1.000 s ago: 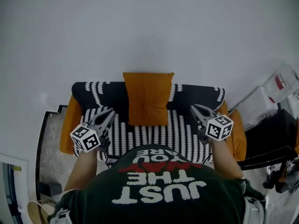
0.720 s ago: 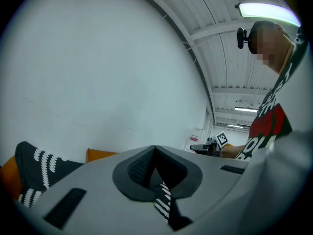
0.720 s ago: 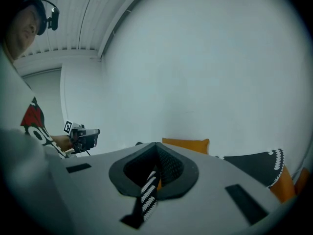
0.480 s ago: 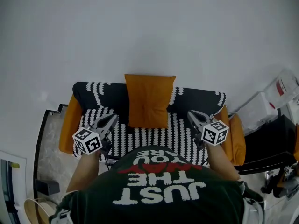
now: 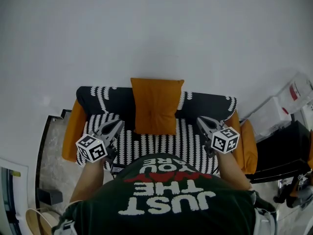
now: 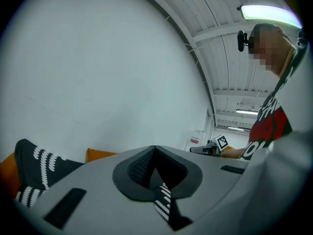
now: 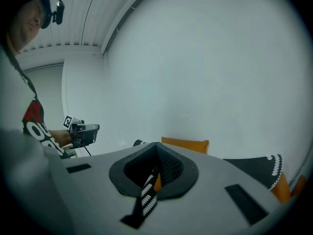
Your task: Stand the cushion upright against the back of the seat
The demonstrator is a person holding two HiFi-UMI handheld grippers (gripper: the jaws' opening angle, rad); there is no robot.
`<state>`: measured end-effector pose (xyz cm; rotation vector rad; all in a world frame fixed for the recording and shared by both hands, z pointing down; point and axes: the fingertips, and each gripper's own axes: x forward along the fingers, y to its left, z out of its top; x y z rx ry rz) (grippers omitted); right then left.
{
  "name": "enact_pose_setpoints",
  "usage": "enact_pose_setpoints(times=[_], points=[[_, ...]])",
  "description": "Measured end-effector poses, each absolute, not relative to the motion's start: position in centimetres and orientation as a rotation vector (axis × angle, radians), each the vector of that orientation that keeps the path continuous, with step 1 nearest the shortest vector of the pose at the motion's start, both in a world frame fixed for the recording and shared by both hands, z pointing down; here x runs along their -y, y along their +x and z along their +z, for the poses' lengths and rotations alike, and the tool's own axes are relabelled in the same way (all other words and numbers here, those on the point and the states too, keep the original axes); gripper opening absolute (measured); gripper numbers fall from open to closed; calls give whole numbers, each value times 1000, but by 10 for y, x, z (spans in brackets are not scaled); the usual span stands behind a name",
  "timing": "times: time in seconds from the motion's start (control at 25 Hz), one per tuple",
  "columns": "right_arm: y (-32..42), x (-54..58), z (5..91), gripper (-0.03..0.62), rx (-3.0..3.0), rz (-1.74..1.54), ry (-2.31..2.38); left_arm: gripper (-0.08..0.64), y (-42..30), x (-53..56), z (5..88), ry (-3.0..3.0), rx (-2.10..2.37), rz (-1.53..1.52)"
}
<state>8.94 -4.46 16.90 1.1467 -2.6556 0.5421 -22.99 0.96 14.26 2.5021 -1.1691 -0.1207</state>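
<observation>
We face a smooth white wall (image 5: 156, 33), seat (image 5: 72, 129) under a black-and-white patterned throw (image 5: 151, 143), square orange cushion (image 5: 155, 105) upright against its back edge's middle, our left gripper (image 5: 117, 125) and right gripper (image 5: 200, 120) clenched empty

The head camera sits high above the person and looks almost straight down, past the dark shirt (image 5: 166, 199), onto the seat (image 5: 146, 143) and the white wall (image 5: 156, 33) behind it. Each gripper camera rides low, close behind its own jaws, and faces that wall. The camera on the left gripper (image 5: 116, 125) catches the right gripper (image 5: 201, 121) off to its right, and the right one sees the left gripper at its left. All three views share the orange cushion (image 5: 155, 105).
</observation>
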Motion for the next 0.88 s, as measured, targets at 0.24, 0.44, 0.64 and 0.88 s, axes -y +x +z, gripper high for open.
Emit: enact_pose_setpoints(times=[0.24,0.44,0.64,0.88], points=[[91,44,169,25,2649,530,1141,11,-225,-10,142,2504,1162,-121],[89,43,168,25,2650,522,1135,11,-228,-10,142,2499,1162,-125],[88,41,168,25,2654,514,1129,11,-227,-12,143,2498,1162,-125],[87,40,168,25,2654,512,1124,11,-229,-13,142,2494,1159,-134]])
